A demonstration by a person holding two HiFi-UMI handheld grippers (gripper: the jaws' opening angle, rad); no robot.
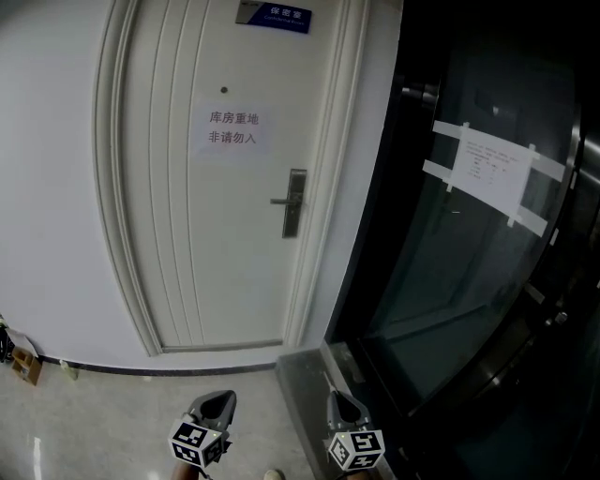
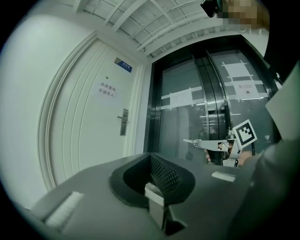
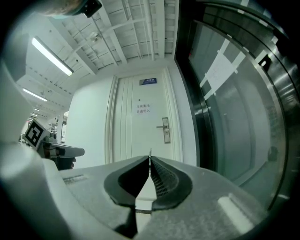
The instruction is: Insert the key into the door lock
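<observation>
The white door (image 1: pixel 216 178) stands ahead, some way off. Its silver lock plate and handle (image 1: pixel 294 202) are on its right side, and also show in the left gripper view (image 2: pixel 123 122) and the right gripper view (image 3: pixel 165 130). My right gripper (image 3: pixel 150 158) is shut on a small silver key (image 3: pixel 150 152) that sticks out of its tips towards the door. From the left gripper view, the key (image 2: pixel 189 140) shows at the end of the right gripper (image 2: pixel 206 143). My left gripper (image 2: pixel 150 154) is shut with nothing in it. Both grippers, left (image 1: pixel 214 412) and right (image 1: pixel 342 412), point level at the door.
Dark glass doors (image 1: pixel 469 262) with taped paper notices (image 1: pixel 492 169) fill the right, behind a grey metal threshold (image 1: pixel 309 375). A paper sign (image 1: pixel 232 129) and a blue plate (image 1: pixel 274 14) are on the white door. Small items (image 1: pixel 23 361) lie by the wall at left.
</observation>
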